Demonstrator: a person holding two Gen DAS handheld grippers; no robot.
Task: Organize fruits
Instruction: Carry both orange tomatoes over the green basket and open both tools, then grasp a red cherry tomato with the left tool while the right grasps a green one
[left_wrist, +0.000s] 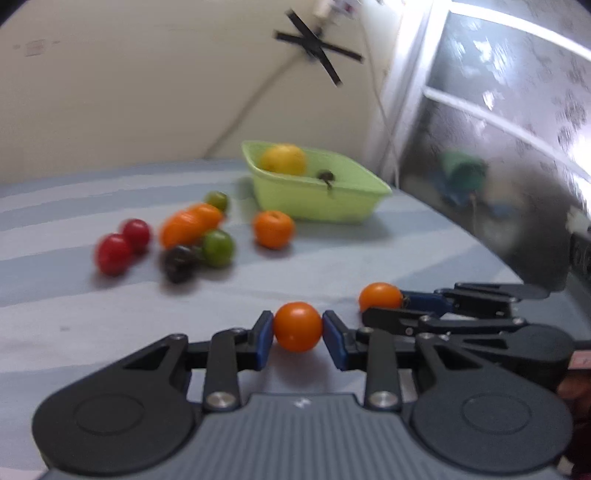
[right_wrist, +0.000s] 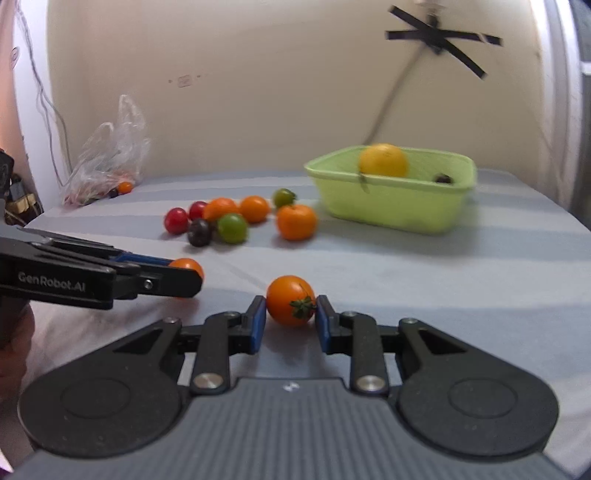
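My left gripper is shut on an orange cherry tomato low over the striped cloth. My right gripper is shut on another orange tomato with a green stem. Each gripper shows in the other's view, the right one and the left one, each with its tomato. A green tray at the back holds a yellow fruit and a dark one. A cluster of red, orange, green and dark fruits lies left of the tray.
A clear plastic bag with small fruits lies at the back left by the wall. A cable runs down the wall behind the tray. A window and frame stand to the right of the table. Striped cloth covers the table.
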